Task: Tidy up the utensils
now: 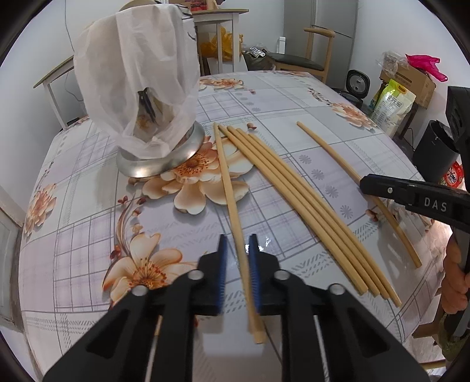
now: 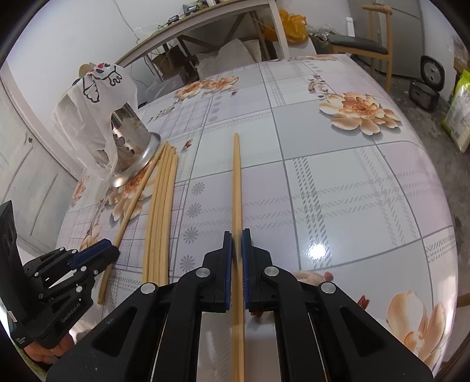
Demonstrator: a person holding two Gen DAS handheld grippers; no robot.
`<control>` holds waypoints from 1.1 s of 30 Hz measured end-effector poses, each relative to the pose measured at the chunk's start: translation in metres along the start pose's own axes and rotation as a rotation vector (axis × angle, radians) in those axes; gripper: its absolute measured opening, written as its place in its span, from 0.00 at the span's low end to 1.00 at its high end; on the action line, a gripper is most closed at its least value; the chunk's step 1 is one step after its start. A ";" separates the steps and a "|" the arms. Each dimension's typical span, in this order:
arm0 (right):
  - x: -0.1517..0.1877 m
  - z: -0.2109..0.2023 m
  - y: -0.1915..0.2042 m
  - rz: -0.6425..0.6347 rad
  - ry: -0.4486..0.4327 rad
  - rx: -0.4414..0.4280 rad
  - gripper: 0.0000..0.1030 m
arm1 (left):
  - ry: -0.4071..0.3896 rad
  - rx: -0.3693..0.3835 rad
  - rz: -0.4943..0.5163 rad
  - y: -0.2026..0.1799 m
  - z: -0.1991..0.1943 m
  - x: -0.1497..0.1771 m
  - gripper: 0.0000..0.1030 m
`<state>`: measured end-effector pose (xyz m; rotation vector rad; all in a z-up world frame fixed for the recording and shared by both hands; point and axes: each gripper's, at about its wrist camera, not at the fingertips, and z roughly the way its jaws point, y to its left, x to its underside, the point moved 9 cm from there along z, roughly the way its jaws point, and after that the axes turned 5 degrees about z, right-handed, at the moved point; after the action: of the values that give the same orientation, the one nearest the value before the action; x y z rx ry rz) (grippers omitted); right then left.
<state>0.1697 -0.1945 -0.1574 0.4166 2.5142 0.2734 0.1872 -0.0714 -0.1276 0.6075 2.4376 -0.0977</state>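
Note:
Several bamboo chopsticks lie on a floral tablecloth. My left gripper [image 1: 238, 252] is open, its blue pads on either side of one chopstick [image 1: 227, 182] with a gap left. A bundle of chopsticks [image 1: 296, 199] lies to its right. My right gripper [image 2: 236, 244] has its pads closed against a lone chopstick [image 2: 236, 182], which also shows in the left wrist view [image 1: 329, 147]. A metal utensil holder [image 1: 158, 150] draped with a white plastic bag [image 1: 138, 73] stands at the far left; it also shows in the right wrist view [image 2: 132, 147].
The round table [image 2: 352, 191] carries a glossy flowered cloth. A wooden chair [image 1: 305, 58], a desk [image 2: 205, 17], boxes and bags [image 1: 399, 88] and a black bin [image 1: 434, 150] stand around it.

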 end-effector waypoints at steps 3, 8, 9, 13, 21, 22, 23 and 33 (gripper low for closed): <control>0.002 -0.001 0.000 0.008 -0.002 -0.001 0.04 | -0.004 0.008 -0.014 0.002 -0.002 0.002 0.07; 0.005 -0.002 0.002 0.015 -0.003 0.002 0.04 | -0.005 0.002 -0.024 0.002 -0.008 0.011 0.07; 0.006 -0.003 0.002 0.017 -0.003 0.001 0.04 | -0.001 0.001 -0.027 0.003 -0.011 0.014 0.06; 0.012 -0.007 0.004 0.014 -0.001 -0.002 0.04 | 0.014 0.000 -0.045 0.006 -0.020 0.027 0.06; 0.021 -0.011 0.006 0.014 0.009 -0.005 0.04 | 0.046 0.012 -0.087 0.003 -0.038 0.053 0.06; 0.022 -0.012 0.006 0.014 0.009 -0.007 0.04 | 0.050 0.015 -0.091 0.003 -0.039 0.054 0.06; 0.022 -0.012 0.007 0.015 0.009 -0.009 0.04 | 0.054 0.017 -0.092 0.002 -0.039 0.055 0.06; 0.022 -0.011 0.005 0.032 0.010 -0.041 0.04 | 0.075 0.087 -0.098 0.003 -0.050 0.054 0.41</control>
<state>0.1473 -0.1835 -0.1577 0.4401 2.5092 0.3395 0.1231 -0.0365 -0.1186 0.5379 2.5470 -0.2264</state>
